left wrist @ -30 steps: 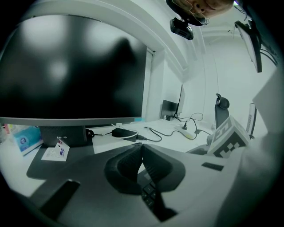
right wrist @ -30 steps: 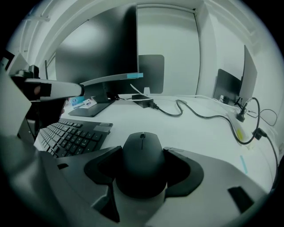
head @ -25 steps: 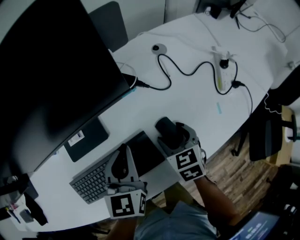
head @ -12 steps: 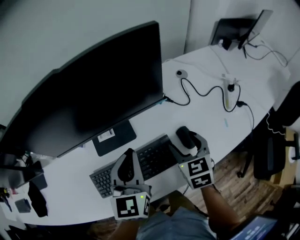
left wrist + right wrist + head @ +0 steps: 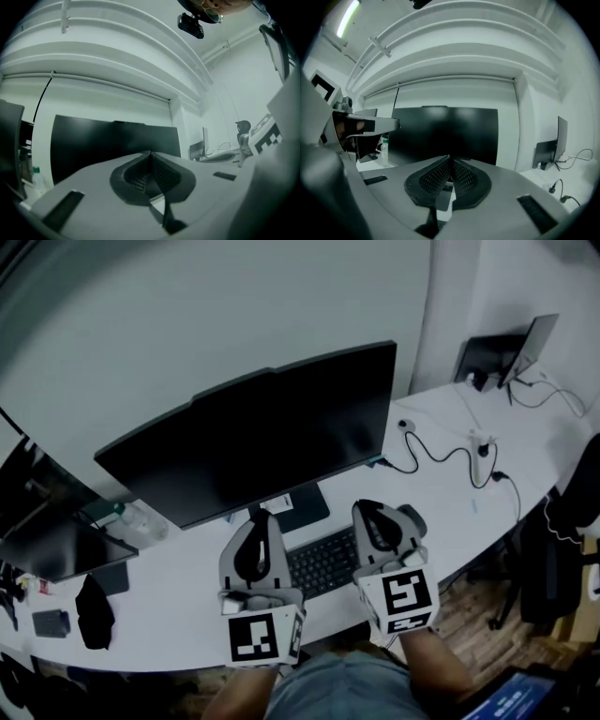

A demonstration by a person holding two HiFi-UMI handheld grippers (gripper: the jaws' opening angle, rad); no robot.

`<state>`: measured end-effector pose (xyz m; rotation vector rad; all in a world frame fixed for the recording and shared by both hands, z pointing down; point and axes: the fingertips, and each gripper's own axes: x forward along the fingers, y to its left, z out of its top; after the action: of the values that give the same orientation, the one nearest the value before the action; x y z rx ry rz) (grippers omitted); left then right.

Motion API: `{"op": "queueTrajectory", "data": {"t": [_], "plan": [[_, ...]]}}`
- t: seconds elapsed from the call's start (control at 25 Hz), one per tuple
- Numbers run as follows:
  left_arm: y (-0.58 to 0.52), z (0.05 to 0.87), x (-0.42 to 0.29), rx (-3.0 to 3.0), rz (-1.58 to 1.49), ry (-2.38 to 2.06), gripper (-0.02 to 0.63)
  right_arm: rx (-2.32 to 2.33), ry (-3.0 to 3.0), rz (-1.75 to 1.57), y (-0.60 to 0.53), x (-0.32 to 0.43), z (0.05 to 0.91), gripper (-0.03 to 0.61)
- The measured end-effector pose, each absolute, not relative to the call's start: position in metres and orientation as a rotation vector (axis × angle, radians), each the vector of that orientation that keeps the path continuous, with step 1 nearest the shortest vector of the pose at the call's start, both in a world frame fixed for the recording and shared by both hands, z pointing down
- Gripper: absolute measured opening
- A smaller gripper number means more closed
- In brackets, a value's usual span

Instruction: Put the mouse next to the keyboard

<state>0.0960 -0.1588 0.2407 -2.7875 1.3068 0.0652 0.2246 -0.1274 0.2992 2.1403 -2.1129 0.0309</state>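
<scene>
Ok so right now both tools hover up off the desk [image 5: 178, 596], over the keyboard [image 5: 323, 563], pointing at the monitor [image 5: 272, 442]. Your left gripper [image 5: 261, 521] has its jaws pressed together with nothing between them. Same for your right gripper [image 5: 368, 514]: pads flat against each other, empty, and its own view just stares across at the screen.

The mouse is the annoying part, because I honestly can't spot it in any view. The right gripper's body covers the patch of desk off the keyboard's right end, so it may well be sitting under there, but that's a guess.

With neither tool holding anything, I'd say you're at the tail end: either the placing is done, or the mouse is yet to be picked up.

Next move is a check more than a grab. Pull your right gripper aside or tip your head down so that corner of the desk shows. If the mouse is just beside the keyboard, you're done. If it's well apart, spread the right jaws, come down around its sides, and set it close alongside without bumping the keys.
</scene>
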Motion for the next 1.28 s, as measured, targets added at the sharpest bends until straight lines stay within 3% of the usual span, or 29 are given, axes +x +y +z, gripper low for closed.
{"op": "queueTrajectory", "data": {"t": [0.44,1.28], "plan": [[-0.16,0.214,0.055,-2.73,0.143,1.324,0.005,2.14,-2.121,-0.141,-0.129,0.189,0.262,0.014],[-0.16,0.213,0.054,-2.74,0.156,1.323,0.005,2.145,-2.141,-0.194,-0.131,0.182,0.251,0.014]]}}
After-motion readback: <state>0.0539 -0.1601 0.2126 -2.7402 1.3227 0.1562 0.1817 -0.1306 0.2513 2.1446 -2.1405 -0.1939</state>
